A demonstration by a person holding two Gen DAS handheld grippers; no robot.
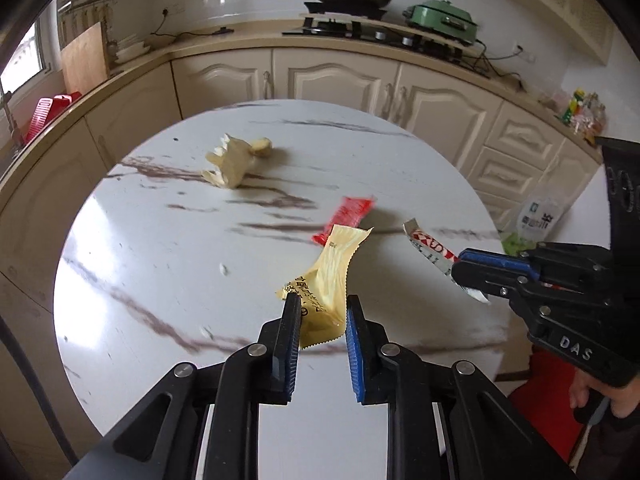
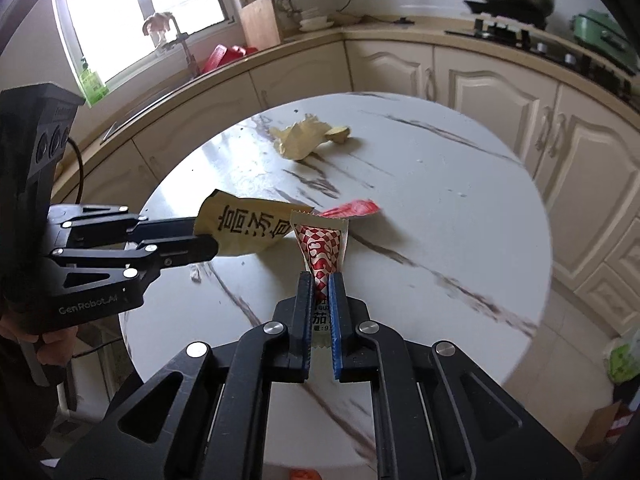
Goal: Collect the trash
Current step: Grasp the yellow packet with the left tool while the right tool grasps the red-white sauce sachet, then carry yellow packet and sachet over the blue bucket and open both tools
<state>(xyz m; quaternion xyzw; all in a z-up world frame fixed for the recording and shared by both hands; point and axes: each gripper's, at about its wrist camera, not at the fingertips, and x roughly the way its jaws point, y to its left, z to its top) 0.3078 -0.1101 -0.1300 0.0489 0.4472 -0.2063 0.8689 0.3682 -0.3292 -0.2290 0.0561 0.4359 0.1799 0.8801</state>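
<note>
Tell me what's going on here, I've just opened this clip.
A person is clearing snack trash off a round white marble-patterned table with two hand-held claws. The left claw is shut on a crinkled yellow packet, lifted clear of the table. The right claw is shut on a red-and-white checkered sachet, also raised. A flat red wrapper and a crumpled pale-yellow wrapper lie on the tabletop, not yet collected.
</note>
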